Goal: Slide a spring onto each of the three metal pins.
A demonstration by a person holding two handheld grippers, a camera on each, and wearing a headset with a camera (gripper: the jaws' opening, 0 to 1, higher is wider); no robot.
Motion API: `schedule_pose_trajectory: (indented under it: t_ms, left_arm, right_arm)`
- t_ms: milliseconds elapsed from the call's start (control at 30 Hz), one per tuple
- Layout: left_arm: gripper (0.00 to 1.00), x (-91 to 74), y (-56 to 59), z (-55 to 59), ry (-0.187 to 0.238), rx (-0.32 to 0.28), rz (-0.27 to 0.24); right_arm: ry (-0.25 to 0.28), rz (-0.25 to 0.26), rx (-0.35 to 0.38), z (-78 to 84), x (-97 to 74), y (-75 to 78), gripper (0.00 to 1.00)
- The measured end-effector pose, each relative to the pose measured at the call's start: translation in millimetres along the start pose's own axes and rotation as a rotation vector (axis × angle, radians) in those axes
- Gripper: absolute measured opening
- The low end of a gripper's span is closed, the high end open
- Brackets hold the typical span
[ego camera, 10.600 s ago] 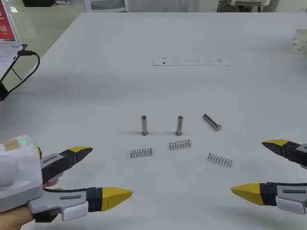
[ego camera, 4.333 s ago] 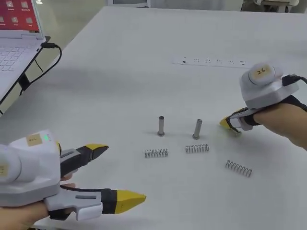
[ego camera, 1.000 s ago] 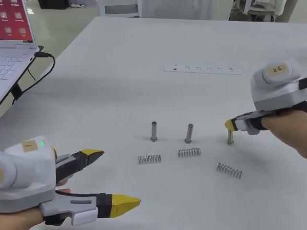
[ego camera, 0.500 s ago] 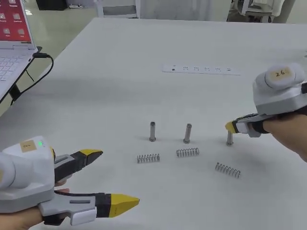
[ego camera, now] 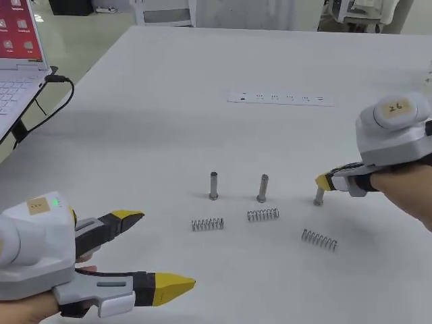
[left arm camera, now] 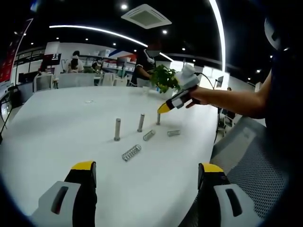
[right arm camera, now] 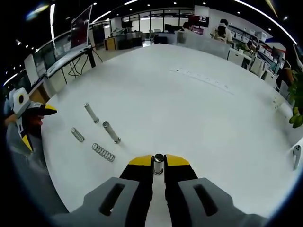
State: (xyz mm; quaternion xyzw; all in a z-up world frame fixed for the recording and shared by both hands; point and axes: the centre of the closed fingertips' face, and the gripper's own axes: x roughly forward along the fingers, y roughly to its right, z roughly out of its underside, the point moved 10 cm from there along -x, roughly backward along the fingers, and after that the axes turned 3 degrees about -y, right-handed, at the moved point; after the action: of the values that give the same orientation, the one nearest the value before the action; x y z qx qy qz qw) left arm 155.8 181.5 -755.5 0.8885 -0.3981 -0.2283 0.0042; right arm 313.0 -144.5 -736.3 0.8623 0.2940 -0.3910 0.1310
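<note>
Tipped up from lying flat, the third pin [ego camera: 318, 198] now stands under the right gripper [right arm camera: 158, 165], clamped on its top. Nearest spring [ego camera: 318, 239] lies just beside; middle pin [ego camera: 262, 188] and far pin [ego camera: 214, 185] stand beyond. Left gripper [ego camera: 164, 250] gapes, empty, well apart. No pin wears a spring yet.

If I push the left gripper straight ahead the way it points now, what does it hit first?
Likely the nearest spring, roughly on the midline of the left gripper; an upright pin stands just beyond. Depth is uncertain.
</note>
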Motion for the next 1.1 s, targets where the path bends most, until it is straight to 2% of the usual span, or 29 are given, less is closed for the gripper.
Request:
schedule_pose_trajectory:
  t_ms: [533, 1100]
  left_arm:
    - [0.85, 0.0, 0.0, -0.3, -0.001, -0.001, 0.001]
    - [0.85, 0.1, 0.3, 0.1, -0.007, -0.001, 0.003]
  right_arm:
    - [0.0, -0.002, -0.035, 0.2, -2.9, -0.5, 0.06]
    - [0.01, -0.008, -0.039, -0.5, -4.0, -1.0, 0.07]
